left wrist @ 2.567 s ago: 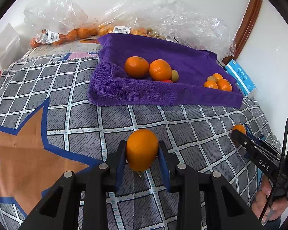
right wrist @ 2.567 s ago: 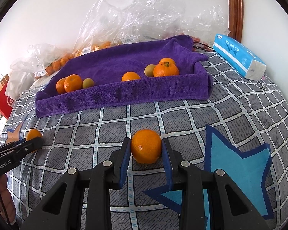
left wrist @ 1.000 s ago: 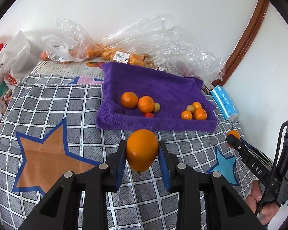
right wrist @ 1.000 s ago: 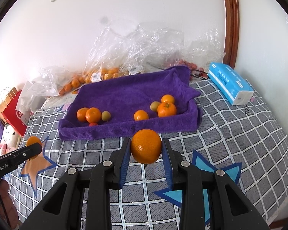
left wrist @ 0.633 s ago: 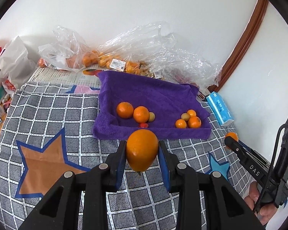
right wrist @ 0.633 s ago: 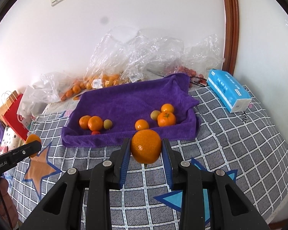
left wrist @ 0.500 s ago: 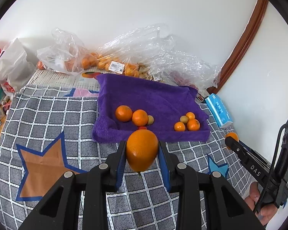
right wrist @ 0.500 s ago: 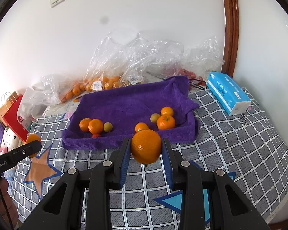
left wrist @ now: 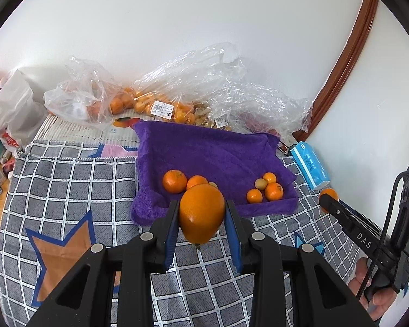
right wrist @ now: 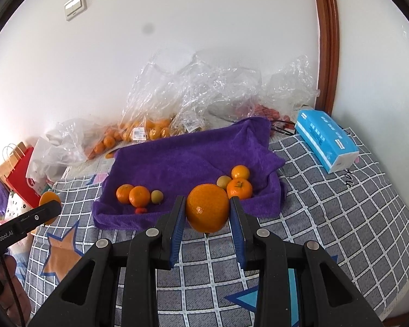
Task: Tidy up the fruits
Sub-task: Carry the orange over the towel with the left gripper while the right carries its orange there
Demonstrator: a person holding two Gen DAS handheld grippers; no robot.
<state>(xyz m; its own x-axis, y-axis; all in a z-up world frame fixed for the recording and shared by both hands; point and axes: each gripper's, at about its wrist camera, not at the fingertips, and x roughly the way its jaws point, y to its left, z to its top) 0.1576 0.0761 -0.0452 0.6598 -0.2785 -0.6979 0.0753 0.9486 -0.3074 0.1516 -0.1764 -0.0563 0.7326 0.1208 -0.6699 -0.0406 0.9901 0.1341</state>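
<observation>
My left gripper (left wrist: pixel 201 212) is shut on a large orange (left wrist: pixel 201 214), held in the air above the checked cloth (left wrist: pixel 68 185). My right gripper (right wrist: pixel 207 209) is shut on another orange (right wrist: pixel 207 208), also lifted. Ahead lies a purple towel (left wrist: pixel 210 152) shaped like a tray. It holds two groups of fruit: oranges with a small green fruit at the left (right wrist: pixel 133 194) and oranges with a green fruit at the right (right wrist: pixel 238 184). In the left wrist view the right gripper (left wrist: pixel 328 196) shows at the right with its orange; in the right wrist view the left gripper (right wrist: pixel 49 208) shows at the left.
Clear plastic bags (left wrist: pixel 177 100) with more oranges lie behind the towel against the white wall. A blue tissue pack (right wrist: pixel 327 139) sits at the right. A red paper bag (right wrist: pixel 19 174) and a white bag (left wrist: pixel 11 111) stand at the far left. A hand (left wrist: pixel 376 286) grips the right tool.
Both grippers have risen with their oranges still clamped, so the towel and table look smaller and farther below. The fruit on the towel has not moved.
</observation>
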